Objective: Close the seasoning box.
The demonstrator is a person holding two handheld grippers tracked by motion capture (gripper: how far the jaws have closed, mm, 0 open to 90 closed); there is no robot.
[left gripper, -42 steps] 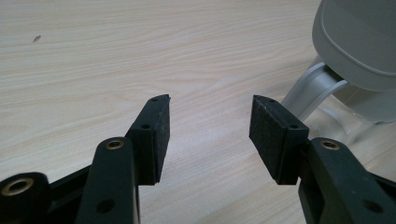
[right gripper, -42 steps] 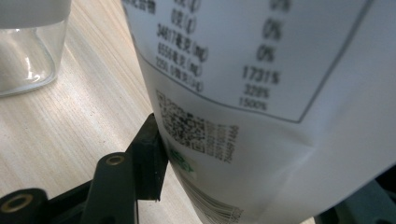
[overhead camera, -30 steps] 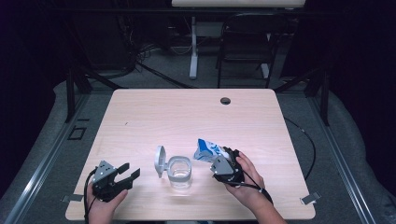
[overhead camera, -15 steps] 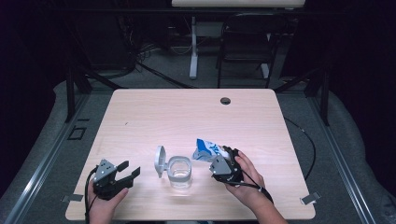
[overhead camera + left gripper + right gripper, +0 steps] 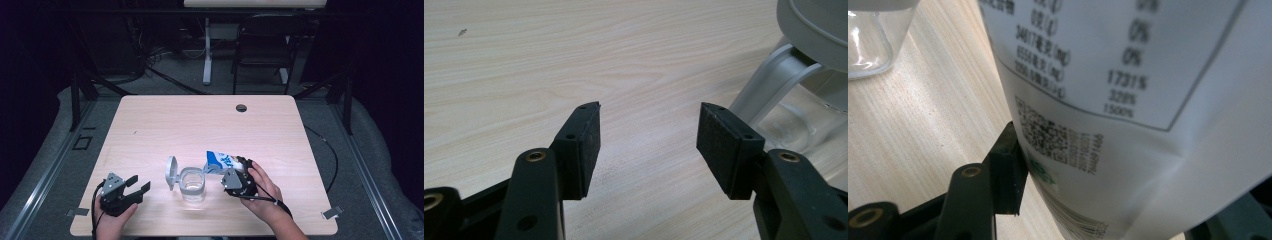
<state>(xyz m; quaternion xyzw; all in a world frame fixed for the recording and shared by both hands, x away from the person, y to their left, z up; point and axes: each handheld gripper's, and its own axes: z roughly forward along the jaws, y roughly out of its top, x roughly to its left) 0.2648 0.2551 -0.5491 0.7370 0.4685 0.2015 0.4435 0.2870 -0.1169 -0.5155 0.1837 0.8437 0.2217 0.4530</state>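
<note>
Pouring appears to be the step in hand. A white and blue pouch (image 5: 219,161) is gripped between the fingers of the right gripper (image 5: 235,170) and tipped toward the mouth of a clear glass jar (image 5: 192,183), which stands on the counter (image 5: 200,125) near its front edge. The jar's grey hinged lid (image 5: 171,172) is already swung open to the left, so the opening step can be judged done. In the right gripper view the pouch's printed back (image 5: 1128,100) is seen pressed against the left finger pad. No contents can be made out inside the jar, so the filling is judged barely begun or not yet started; closing the lid is also left. The left gripper (image 5: 131,186) is rested on the counter left of the jar, its fingers (image 5: 586,145) having just been opening, spread wide with nothing between them.
</note>
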